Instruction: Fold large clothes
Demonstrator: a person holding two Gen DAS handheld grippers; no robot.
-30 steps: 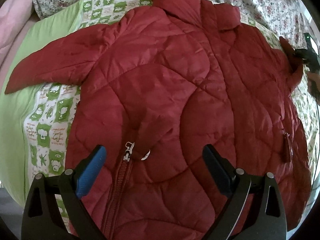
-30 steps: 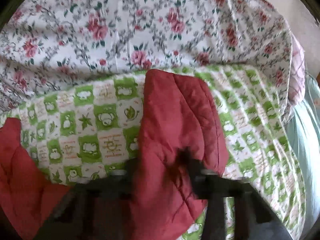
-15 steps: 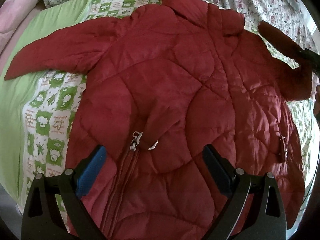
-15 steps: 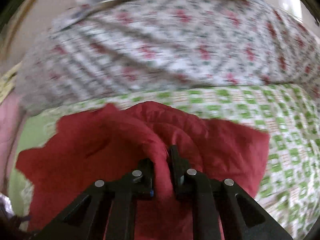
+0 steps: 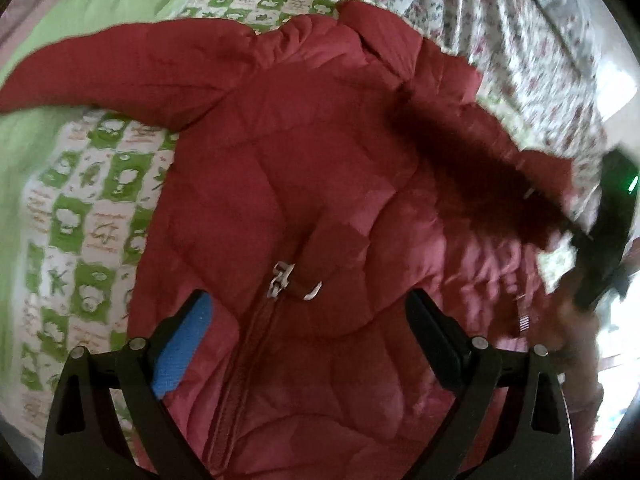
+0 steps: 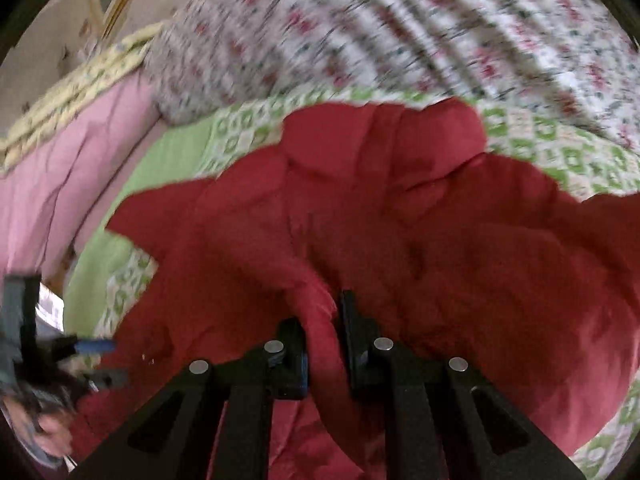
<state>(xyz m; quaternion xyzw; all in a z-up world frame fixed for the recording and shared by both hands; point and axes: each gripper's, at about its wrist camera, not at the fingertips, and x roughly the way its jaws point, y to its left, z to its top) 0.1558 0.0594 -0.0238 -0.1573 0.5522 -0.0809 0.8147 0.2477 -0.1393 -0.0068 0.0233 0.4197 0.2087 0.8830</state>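
Red quilted jacket (image 5: 304, 184) lies front-up on green-check bedsheet (image 5: 92, 208), zipper pull (image 5: 280, 278) near jacket ctr. L gripper (image 5: 308, 332) hovers over lower jacket front, fingers spread wide, one each side of zipper, holding nothing. R gripper (image 6: 324, 336) pinches a sleeve fold (image 6: 320, 320) of the jacket, lifted over jacket's body. Floral quilt (image 6: 420, 28) lies beyond jacket collar.
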